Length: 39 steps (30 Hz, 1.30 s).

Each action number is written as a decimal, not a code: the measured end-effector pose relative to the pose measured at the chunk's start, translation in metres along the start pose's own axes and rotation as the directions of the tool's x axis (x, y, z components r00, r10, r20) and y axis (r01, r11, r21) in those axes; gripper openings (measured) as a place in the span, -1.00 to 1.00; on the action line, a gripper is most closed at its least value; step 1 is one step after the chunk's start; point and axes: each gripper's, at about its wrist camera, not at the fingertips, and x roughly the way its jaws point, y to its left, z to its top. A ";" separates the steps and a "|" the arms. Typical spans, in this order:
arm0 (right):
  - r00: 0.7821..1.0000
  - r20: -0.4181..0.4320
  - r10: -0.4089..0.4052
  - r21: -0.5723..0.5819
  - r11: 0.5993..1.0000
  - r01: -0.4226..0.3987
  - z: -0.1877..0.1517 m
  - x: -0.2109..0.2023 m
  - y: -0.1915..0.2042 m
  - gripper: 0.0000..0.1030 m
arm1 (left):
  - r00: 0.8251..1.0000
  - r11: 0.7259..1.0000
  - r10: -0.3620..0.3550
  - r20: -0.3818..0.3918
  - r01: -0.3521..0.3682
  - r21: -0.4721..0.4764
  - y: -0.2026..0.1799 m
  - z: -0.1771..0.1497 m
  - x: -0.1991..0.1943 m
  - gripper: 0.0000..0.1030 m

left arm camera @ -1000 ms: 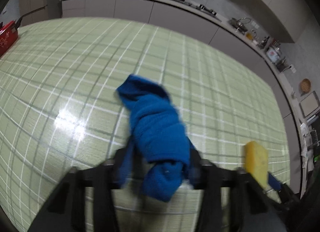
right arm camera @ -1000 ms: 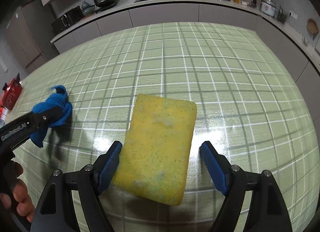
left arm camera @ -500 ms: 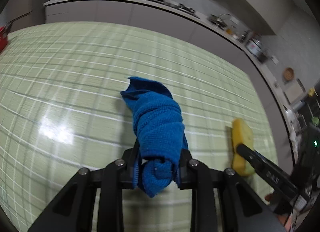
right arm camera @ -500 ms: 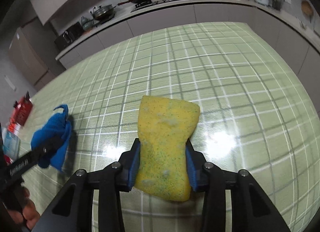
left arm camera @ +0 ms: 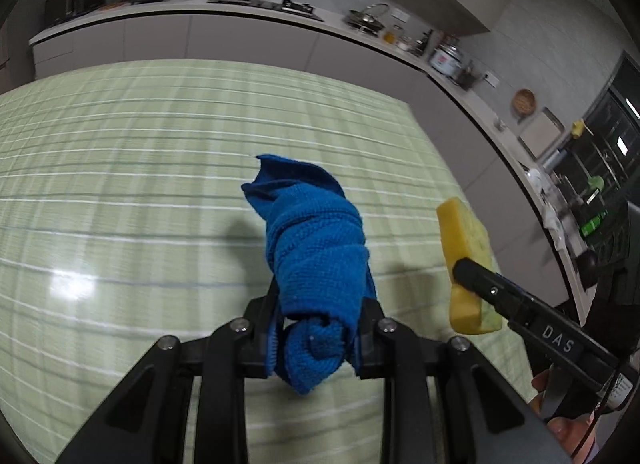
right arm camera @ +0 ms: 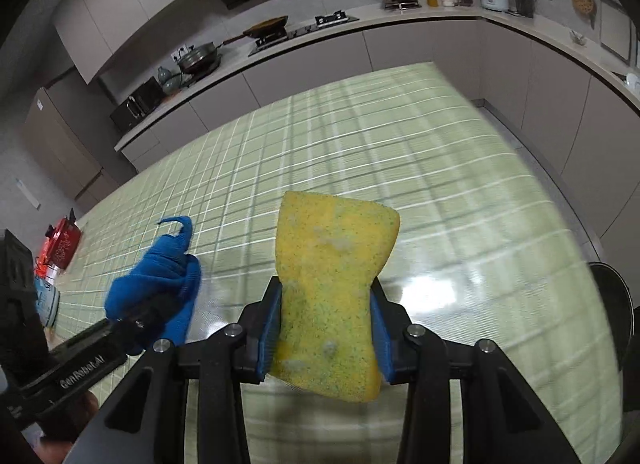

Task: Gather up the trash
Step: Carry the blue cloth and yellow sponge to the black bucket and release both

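My left gripper (left arm camera: 318, 334) is shut on a rolled blue cloth (left arm camera: 316, 240) and holds it above the green checked table (left arm camera: 120, 184). My right gripper (right arm camera: 326, 330) is shut on a yellow sponge (right arm camera: 332, 276), squeezed at its middle and lifted off the table. The sponge also shows in the left wrist view (left arm camera: 468, 264), to the right of the cloth. The cloth also shows in the right wrist view (right arm camera: 160, 280), to the left of the sponge.
A red packet (right arm camera: 62, 244) and a white-blue packet (right arm camera: 46, 300) lie at the table's left edge. A dark round rim (right arm camera: 616, 304) sits off the table's right edge. Kitchen counters (right arm camera: 360, 20) with pans and a stove run behind.
Both grippers closed, the left on the cloth and the right on the sponge, and both lifted their loads up off the table. The views tilted up toward the counters.
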 end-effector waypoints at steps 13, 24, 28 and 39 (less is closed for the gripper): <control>0.995 0.034 0.098 0.014 0.995 -0.098 -0.004 -0.092 -0.231 -0.18 | 0.999 1.000 0.005 0.048 -0.004 -0.009 -0.204 -0.048 0.054 -0.47; 0.999 -0.033 0.008 0.121 0.993 -0.004 -0.020 -0.134 -0.408 -0.18 | 0.993 0.996 -0.080 -0.087 0.083 0.036 -0.324 -0.080 0.113 -0.46; 0.996 -0.084 0.014 0.171 0.985 0.001 -0.033 -0.117 -0.446 -0.17 | 0.986 0.996 -0.048 -0.158 0.059 0.066 -0.342 -0.102 0.144 -0.45; 0.971 -0.224 0.081 0.185 0.982 -0.039 -0.059 -0.025 -0.500 -0.04 | 0.962 0.991 0.115 -0.247 -0.095 0.091 -0.336 -0.145 0.227 -0.35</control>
